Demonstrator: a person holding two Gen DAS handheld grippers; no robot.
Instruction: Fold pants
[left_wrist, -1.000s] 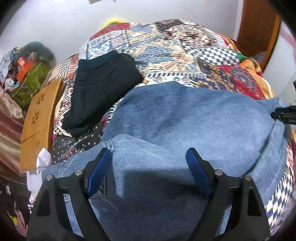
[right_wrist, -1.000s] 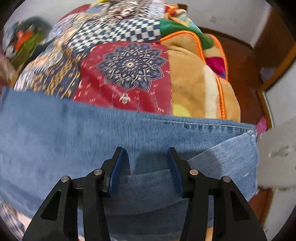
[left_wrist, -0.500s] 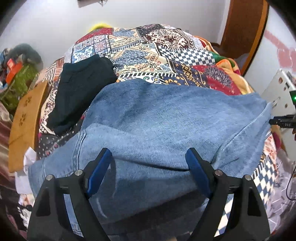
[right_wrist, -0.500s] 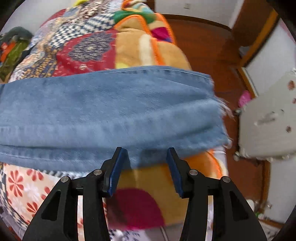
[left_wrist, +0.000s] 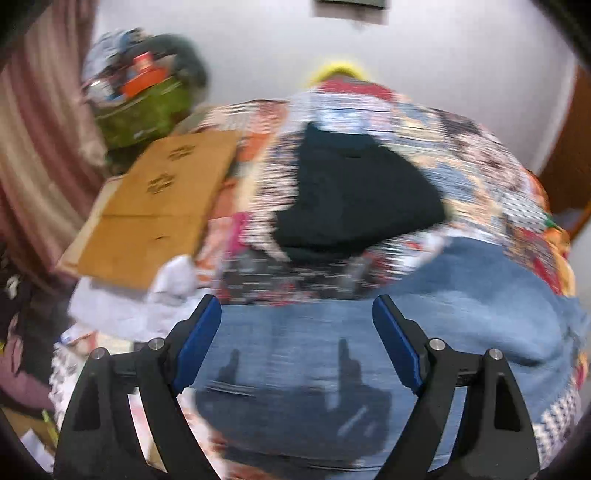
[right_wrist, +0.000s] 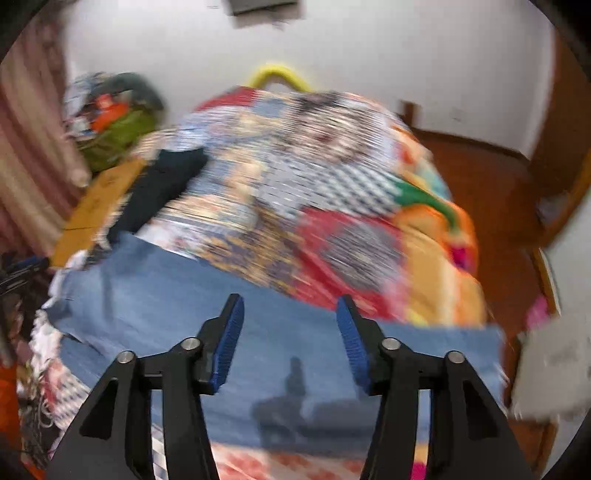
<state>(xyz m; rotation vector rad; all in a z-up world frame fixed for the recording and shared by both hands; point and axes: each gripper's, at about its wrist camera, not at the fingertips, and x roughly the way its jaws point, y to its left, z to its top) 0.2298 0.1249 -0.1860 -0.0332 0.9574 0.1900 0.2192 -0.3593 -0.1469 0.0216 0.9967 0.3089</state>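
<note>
Blue denim pants (left_wrist: 461, 306) lie folded across the near part of a patchwork bedspread (left_wrist: 480, 162). Both views are blurred by motion. My left gripper (left_wrist: 297, 343) hangs above the left end of the jeans, open wide, with nothing between its blue pads. In the right wrist view the jeans (right_wrist: 166, 291) stretch across the bed's near edge. My right gripper (right_wrist: 290, 339) hovers over them, its jaws opening and empty. Shadows of both grippers fall on the denim.
A folded dark garment (left_wrist: 354, 199) lies on the bedspread behind the jeans. A cardboard sheet (left_wrist: 159, 210) leans at the bed's left, with a cluttered green bag (left_wrist: 144, 107) and a curtain (left_wrist: 33, 158) beyond. A wooden floor (right_wrist: 491, 192) and a white object (right_wrist: 554, 369) are at right.
Both grippers have lifted off the jeans and pulled back. The left view swung left toward the cardboard. The right gripper's jaws stand wider than before; the jeans stay on the bed.
</note>
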